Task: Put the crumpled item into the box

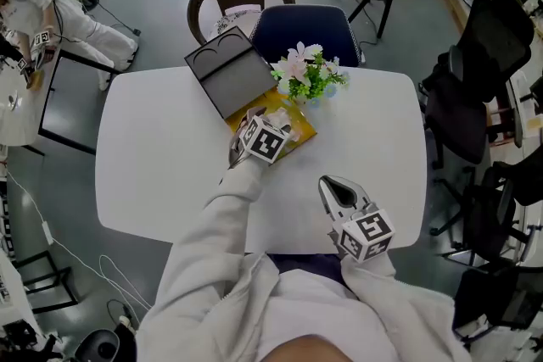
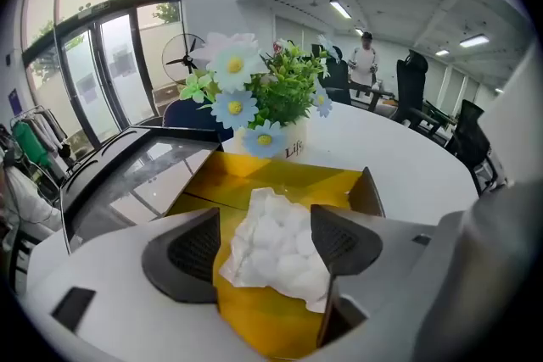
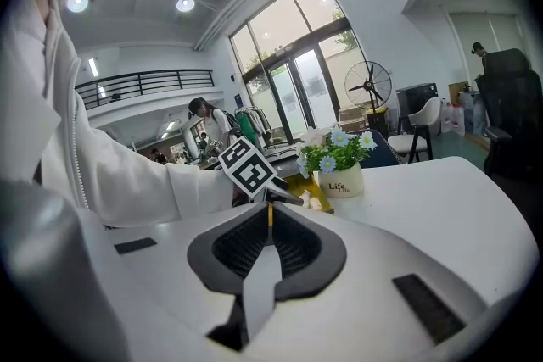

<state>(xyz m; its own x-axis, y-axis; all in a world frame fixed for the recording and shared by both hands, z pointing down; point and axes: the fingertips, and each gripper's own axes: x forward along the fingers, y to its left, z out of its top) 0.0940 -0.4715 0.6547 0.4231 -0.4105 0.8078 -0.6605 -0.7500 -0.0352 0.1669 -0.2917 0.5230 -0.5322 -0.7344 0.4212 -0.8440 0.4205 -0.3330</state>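
Note:
The crumpled white paper (image 2: 280,246) lies inside the shallow yellow box (image 2: 280,182), between the jaws of my left gripper (image 2: 263,243). The jaws stand wide; the left pad is clear of the paper and the right pad is at its edge without squeezing it. In the head view the left gripper (image 1: 270,131) hovers over the yellow box (image 1: 299,131) at the table's far middle, and the paper (image 1: 282,121) peeks out beside its marker cube. My right gripper (image 1: 339,192) rests near the table's front edge with its jaws together and nothing in them; its own view shows the right gripper (image 3: 270,226) the same way.
A dark grey lid (image 1: 229,74) lies open at the box's left. A pot of white and blue flowers (image 1: 307,74) stands just behind the box. The white table (image 1: 161,174) has chairs at its far side and black office chairs (image 1: 475,89) to the right. A person (image 1: 51,8) sits far left.

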